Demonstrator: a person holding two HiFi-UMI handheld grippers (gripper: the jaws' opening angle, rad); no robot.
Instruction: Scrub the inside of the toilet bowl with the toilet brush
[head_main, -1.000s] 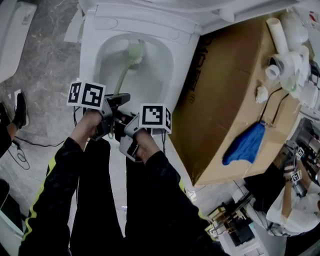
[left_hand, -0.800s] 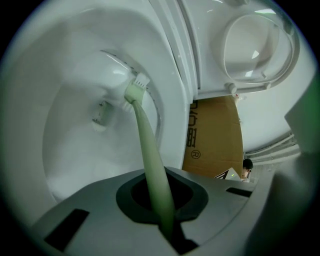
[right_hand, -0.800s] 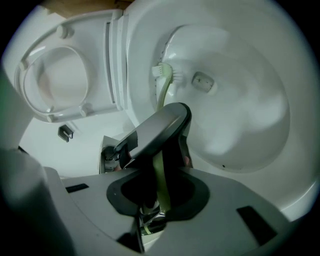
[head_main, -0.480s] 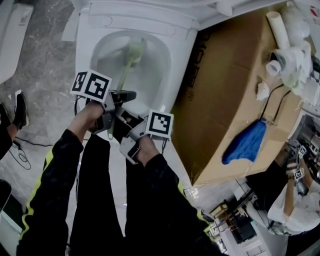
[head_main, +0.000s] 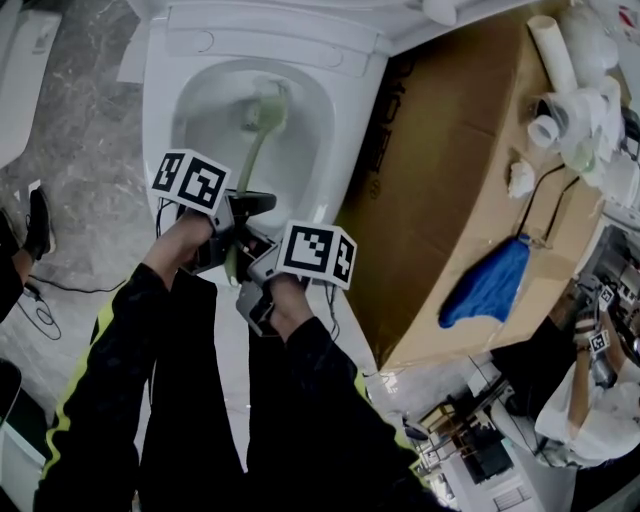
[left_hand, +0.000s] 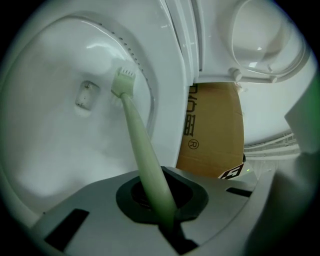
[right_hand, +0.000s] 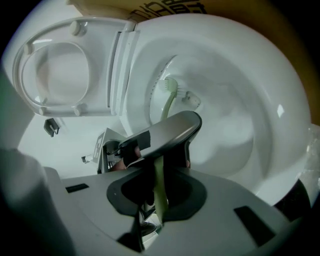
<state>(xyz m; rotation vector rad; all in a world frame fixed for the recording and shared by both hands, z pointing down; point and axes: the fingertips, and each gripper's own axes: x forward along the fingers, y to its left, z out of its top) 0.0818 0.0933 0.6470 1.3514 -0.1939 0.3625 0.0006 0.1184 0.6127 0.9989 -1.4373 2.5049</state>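
Observation:
The white toilet bowl (head_main: 170, 110) stands open at the top of the head view. A pale green toilet brush (head_main: 262, 112) has its head inside the bowl, against the inner wall (left_hand: 122, 80). Its thin handle (left_hand: 145, 155) runs back to both grippers. My left gripper (head_main: 250, 205) is shut on the handle, the higher hold (left_hand: 167, 220). My right gripper (head_main: 255, 262) is shut on the handle's end just behind it (right_hand: 157, 210). In the right gripper view the left gripper (right_hand: 160, 135) hides the middle of the handle, and the brush head (right_hand: 171, 86) shows beyond.
A large cardboard box (head_main: 450, 180) stands tight against the toilet's right side, with a blue cloth (head_main: 490, 285) and white pipe parts (head_main: 570, 90) on it. The seat and lid (right_hand: 55, 65) are raised. A shoe (head_main: 40, 220) and a cable (head_main: 40, 300) lie on the floor at left.
The brush head has shifted a little inside the bowl, down from the far rim toward the middle. Both grippers keep their hold and have barely moved.

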